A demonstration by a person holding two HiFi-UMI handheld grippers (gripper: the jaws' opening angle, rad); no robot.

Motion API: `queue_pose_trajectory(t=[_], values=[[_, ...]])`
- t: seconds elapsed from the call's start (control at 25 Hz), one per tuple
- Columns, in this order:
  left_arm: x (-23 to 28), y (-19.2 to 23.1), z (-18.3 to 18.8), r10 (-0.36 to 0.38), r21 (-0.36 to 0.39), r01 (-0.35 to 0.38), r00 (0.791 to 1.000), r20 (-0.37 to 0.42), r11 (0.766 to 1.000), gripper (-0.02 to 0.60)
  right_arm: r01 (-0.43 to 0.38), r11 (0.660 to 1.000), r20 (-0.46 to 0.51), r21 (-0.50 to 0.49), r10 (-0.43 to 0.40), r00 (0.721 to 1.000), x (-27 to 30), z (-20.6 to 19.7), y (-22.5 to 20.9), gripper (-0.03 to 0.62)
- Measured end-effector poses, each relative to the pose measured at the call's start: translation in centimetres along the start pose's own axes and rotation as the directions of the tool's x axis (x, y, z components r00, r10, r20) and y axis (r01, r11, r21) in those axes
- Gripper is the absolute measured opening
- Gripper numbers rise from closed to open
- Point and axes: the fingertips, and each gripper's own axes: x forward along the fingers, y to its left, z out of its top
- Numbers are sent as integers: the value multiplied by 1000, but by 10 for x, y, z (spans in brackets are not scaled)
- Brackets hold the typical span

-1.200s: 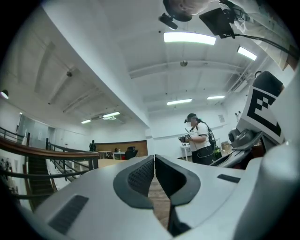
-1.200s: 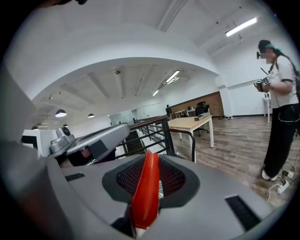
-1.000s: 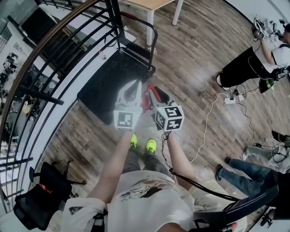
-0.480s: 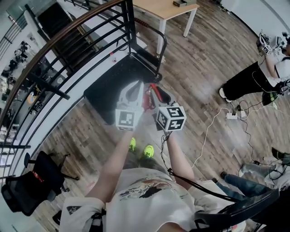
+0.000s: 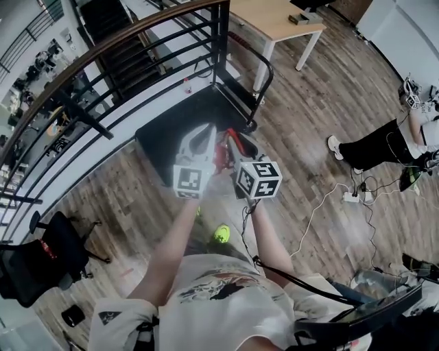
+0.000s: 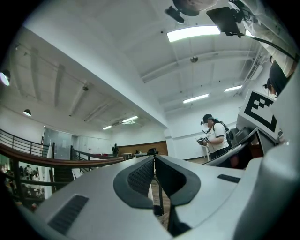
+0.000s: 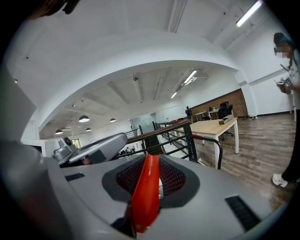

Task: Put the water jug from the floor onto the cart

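My right gripper [image 7: 151, 180] is shut on a red handle [image 7: 145, 199], which stands upright between its pads. In the head view that red handle [image 5: 221, 152] shows between the two grippers, over the near edge of the black flat cart [image 5: 171, 127]. A hazy, see-through mass hangs under the grippers and blurs the floor and one shoe; the jug's body is not clearly visible. The right gripper [image 5: 230, 139] and the left gripper [image 5: 206, 131] are held side by side at chest height. The left gripper [image 6: 153, 158] has its tips together with nothing between them.
The cart's push handle [image 5: 266, 72] rises at its far side. A dark railing [image 5: 103, 51] curves along the left, with stairs behind it. A wooden table [image 5: 278, 20] stands beyond the cart. A person [image 5: 391, 140] and floor cables [image 5: 322, 202] are at the right, an office chair [image 5: 34, 264] at the lower left.
The cart, railing and table have slid rightward and nearer in the head view. Both grippers keep their side-by-side pose, and the red handle stays in the right one.
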Motion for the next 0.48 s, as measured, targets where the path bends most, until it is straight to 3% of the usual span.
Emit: queue_pose_trajectory(t=[0.48], values=[[40,92,-34,13,-28,-14,1000,-28,1000,12,-30,999,-39,16,31,999,108,4,14,94]])
